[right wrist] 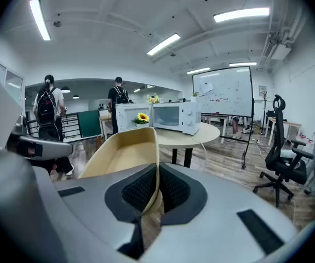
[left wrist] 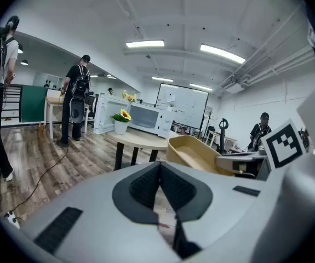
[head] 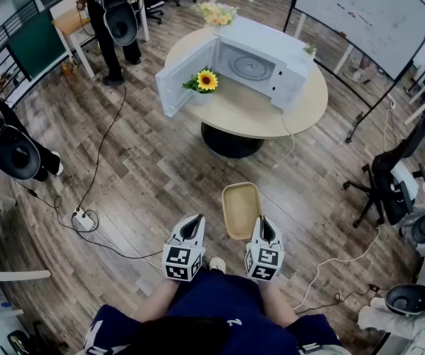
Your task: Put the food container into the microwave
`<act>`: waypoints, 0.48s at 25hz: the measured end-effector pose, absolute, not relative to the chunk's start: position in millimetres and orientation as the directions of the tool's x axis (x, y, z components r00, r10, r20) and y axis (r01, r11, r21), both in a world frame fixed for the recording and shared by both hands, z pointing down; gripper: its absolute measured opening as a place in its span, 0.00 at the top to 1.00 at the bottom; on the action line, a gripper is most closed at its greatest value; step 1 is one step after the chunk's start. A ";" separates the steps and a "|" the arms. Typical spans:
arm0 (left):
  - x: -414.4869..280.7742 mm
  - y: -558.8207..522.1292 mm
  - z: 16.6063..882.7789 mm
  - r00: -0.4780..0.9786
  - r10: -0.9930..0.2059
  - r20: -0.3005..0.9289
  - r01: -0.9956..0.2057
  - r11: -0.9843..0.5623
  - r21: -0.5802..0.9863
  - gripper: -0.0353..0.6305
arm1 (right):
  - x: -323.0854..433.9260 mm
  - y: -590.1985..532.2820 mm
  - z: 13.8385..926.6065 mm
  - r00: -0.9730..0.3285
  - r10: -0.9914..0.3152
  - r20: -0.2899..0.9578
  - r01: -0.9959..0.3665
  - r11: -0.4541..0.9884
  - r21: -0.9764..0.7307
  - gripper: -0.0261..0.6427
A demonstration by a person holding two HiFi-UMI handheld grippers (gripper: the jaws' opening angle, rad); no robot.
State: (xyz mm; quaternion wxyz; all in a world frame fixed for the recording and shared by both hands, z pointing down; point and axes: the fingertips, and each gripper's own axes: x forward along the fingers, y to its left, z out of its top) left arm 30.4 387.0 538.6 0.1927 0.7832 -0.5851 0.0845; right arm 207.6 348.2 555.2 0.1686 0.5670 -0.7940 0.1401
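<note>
A tan, empty food container (head: 242, 209) hangs over the wood floor in front of me, held by its near right rim. My right gripper (head: 262, 229) is shut on that rim; in the right gripper view the thin wall of the container (right wrist: 125, 152) runs between the black pads (right wrist: 171, 189). My left gripper (head: 192, 229) is shut on nothing, to the left of the container (left wrist: 193, 153). The white microwave (head: 256, 65) stands on the round table (head: 249, 113) ahead, its door (head: 185, 76) swung open to the left.
A sunflower pot (head: 205, 83) sits on the table before the microwave's open cavity. Cables and a power strip (head: 83, 218) lie on the floor at left. People with backpacks stand at far left. An office chair (head: 393, 187) and a whiteboard (head: 378, 13) are at right.
</note>
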 end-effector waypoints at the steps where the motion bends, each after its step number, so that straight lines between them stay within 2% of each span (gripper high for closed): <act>1: 30.9 385.9 537.2 0.301 -0.888 0.346 -0.948 -0.239 0.211 0.94 | 208.7 346.7 555.3 -0.302 -0.854 0.424 -0.947 0.319 -0.032 0.93; 12: 31.2 387.7 532.0 0.287 -0.904 0.317 -0.950 -0.226 0.216 0.94 | 204.7 354.8 557.4 -0.336 -0.844 0.419 -0.937 0.344 -0.057 0.93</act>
